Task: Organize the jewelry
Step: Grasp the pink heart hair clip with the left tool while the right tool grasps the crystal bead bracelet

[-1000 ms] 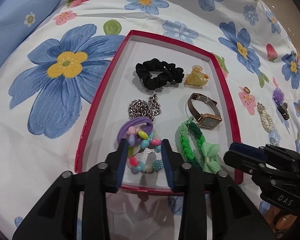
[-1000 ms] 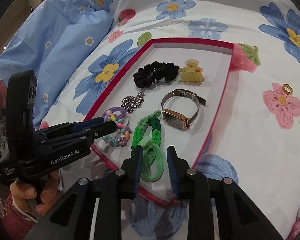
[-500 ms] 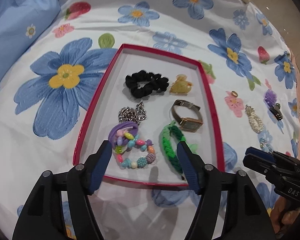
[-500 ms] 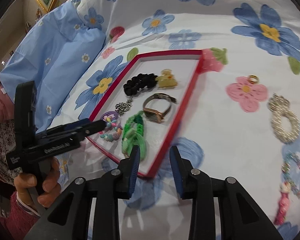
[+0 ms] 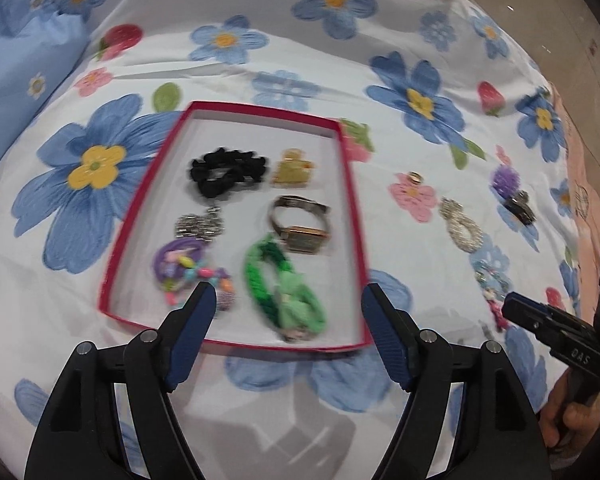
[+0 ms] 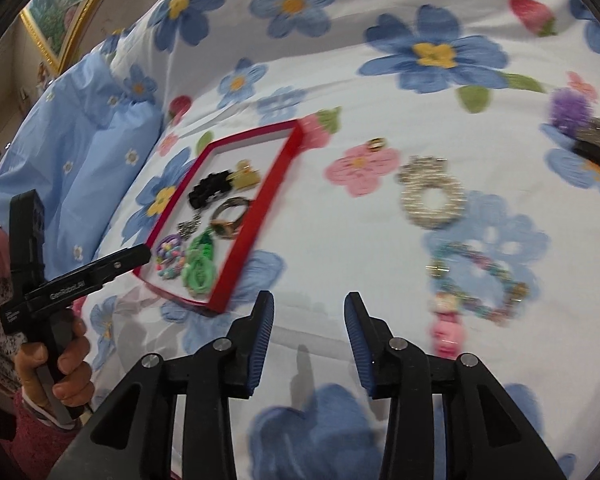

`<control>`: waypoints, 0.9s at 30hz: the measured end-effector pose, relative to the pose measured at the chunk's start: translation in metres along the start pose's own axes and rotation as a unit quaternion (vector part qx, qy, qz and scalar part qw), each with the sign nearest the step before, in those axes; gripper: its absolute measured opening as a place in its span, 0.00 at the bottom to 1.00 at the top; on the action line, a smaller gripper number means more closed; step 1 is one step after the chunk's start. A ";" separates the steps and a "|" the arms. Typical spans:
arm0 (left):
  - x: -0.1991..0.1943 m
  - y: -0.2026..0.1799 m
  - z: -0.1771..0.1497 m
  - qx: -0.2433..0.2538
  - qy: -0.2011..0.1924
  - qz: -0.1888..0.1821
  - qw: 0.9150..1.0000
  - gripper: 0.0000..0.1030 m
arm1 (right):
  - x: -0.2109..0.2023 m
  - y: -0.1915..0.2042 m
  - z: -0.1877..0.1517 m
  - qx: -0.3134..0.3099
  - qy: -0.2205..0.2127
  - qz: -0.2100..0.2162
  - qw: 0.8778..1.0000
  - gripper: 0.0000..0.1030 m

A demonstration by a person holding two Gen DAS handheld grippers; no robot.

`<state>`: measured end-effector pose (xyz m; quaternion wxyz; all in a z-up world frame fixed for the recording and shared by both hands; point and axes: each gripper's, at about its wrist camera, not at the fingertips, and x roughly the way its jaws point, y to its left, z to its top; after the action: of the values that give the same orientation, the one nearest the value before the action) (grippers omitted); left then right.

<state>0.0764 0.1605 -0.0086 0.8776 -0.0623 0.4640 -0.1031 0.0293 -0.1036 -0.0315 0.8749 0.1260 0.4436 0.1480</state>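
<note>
Red tray (image 5: 354, 216) on bed holds six pieces; pearl ring (image 6: 430, 196), bead bracelet (image 6: 476, 284) lie right of it; both grippers, left (image 5: 286, 312) and right (image 6: 309, 320), empty, fingers just opened apart; right should straddle one piece squarely, closing gently.

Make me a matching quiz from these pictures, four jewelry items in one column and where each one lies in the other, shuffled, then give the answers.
Things:
1. black scrunchie
2. green braided band
3. gold ring
4. pearl loop

Places:
A. on a pink printed flower of the bedsheet, outside the tray
B. inside the red tray, toward its far end, beside the yellow clip
C. on the bedsheet outside the tray, just past the beaded bracelet
D. inside the tray, at its near end, next to the colourful bead bracelet

Pairs: 1-B, 2-D, 3-A, 4-C
</note>
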 end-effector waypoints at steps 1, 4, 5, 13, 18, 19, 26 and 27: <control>-0.001 -0.007 0.000 0.006 0.000 -0.004 1.000 0.73 | -0.005 -0.007 -0.002 0.006 -0.003 -0.005 1.000 0.38; -0.001 -0.027 -0.002 0.025 0.002 -0.015 1.000 0.73 | -0.018 -0.030 -0.006 0.025 -0.010 -0.019 0.999 0.38; 0.000 -0.034 -0.002 0.031 0.004 -0.018 0.999 0.73 | -0.022 -0.038 -0.007 0.031 -0.012 -0.024 0.999 0.38; 0.011 -0.086 -0.012 0.070 0.025 -0.042 0.996 0.74 | -0.042 -0.084 -0.020 0.070 -0.022 -0.046 0.996 0.39; 0.017 -0.114 -0.020 0.091 0.038 -0.053 0.994 0.74 | -0.043 -0.098 -0.020 0.075 -0.023 -0.049 0.996 0.39; 0.018 -0.118 -0.021 0.093 0.041 -0.055 0.993 0.74 | -0.042 -0.100 -0.019 0.074 -0.023 -0.050 0.996 0.39; 0.027 -0.144 -0.032 0.113 0.058 -0.062 0.990 0.74 | -0.020 -0.111 -0.006 0.052 -0.008 -0.057 0.997 0.39; 0.028 -0.145 -0.033 0.113 0.061 -0.063 0.990 0.74 | -0.016 -0.112 -0.003 0.045 -0.004 -0.060 0.997 0.39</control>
<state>0.0467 0.0126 -0.0202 0.8410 0.0145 0.4969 -0.2133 0.0344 -0.2126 -0.0610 0.8775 0.1388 0.4530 0.0745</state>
